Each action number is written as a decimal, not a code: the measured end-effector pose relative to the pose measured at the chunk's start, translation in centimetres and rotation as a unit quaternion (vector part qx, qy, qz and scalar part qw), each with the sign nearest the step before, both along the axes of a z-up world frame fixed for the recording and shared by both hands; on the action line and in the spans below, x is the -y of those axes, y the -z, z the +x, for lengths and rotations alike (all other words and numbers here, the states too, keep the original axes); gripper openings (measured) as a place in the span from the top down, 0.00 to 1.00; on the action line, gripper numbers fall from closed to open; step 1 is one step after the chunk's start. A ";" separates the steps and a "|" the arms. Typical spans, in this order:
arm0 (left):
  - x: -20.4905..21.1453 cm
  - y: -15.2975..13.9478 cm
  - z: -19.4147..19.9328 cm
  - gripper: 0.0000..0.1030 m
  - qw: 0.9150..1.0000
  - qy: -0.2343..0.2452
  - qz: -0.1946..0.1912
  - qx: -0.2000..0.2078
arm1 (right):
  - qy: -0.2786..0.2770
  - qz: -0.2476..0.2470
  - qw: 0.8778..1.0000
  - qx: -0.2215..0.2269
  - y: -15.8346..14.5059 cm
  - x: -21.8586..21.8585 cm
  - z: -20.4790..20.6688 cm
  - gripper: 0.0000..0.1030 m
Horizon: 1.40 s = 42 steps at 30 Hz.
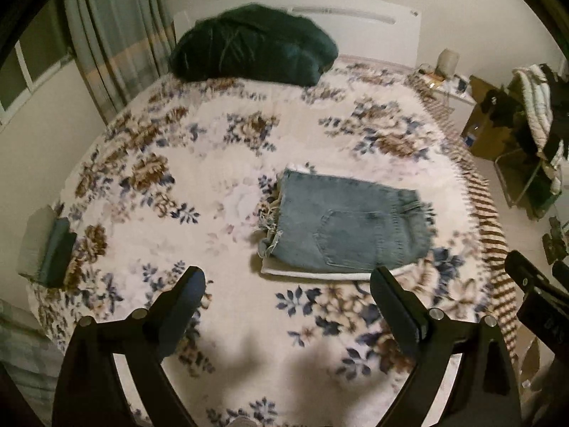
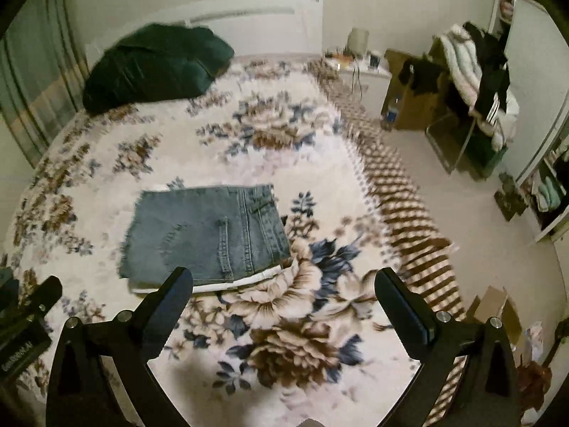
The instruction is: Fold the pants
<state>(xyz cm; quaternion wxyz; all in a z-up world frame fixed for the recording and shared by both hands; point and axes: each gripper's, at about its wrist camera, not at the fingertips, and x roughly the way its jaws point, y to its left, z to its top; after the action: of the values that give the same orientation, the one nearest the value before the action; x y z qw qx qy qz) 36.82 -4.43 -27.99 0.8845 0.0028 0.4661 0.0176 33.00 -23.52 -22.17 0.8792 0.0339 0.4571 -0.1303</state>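
Left wrist view: faded blue denim pants (image 1: 346, 226) folded into a compact rectangle, frayed hems left.
They lie beyond both spread, empty grippers, left (image 1: 288, 281) and right (image 2: 284, 283).

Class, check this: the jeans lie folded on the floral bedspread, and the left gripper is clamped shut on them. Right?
Not quite. The jeans do lie folded on the floral bedspread, but the left gripper is open and clear of them, as the left wrist view shows.

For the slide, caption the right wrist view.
Folded jeans lie on the floral bedspread; the right gripper hovers open and empty.
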 end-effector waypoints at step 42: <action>-1.3 -20.8 -24.2 0.00 0.994 0.013 -0.010 0.110 | -0.038 -0.029 0.990 0.130 -29.3 -5.5 -31.1 0.00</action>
<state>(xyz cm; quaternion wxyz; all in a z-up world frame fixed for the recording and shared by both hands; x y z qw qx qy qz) 12.65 -3.13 -7.15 0.9305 -0.0018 0.3663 0.0018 1.93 -18.06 7.17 0.9362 0.0073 0.3355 -0.1043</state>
